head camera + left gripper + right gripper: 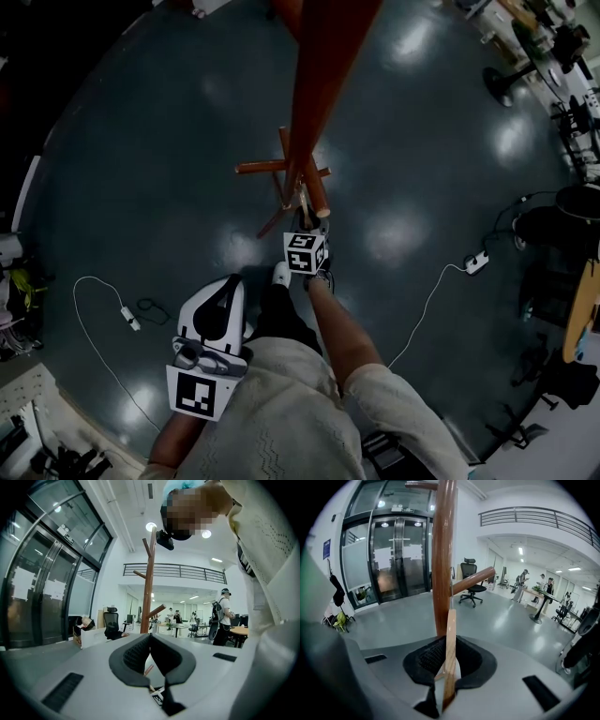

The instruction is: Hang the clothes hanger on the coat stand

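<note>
The reddish-brown wooden coat stand rises right in front of me; its pole fills the middle of the right gripper view, with a peg slanting up to the right. A light wooden clothes hanger stands edge-on between the jaws of my right gripper, which is shut on it; its thin metal hook runs up beside the pole, under the peg. The right gripper is raised close against the stand. My left gripper hangs lower left, jaws shut and empty, facing the stand.
The stand's feet spread on the dark shiny floor. A white power strip with cable lies at left, another at right. Office chairs and desks line the right side. Glass doors stand behind the stand.
</note>
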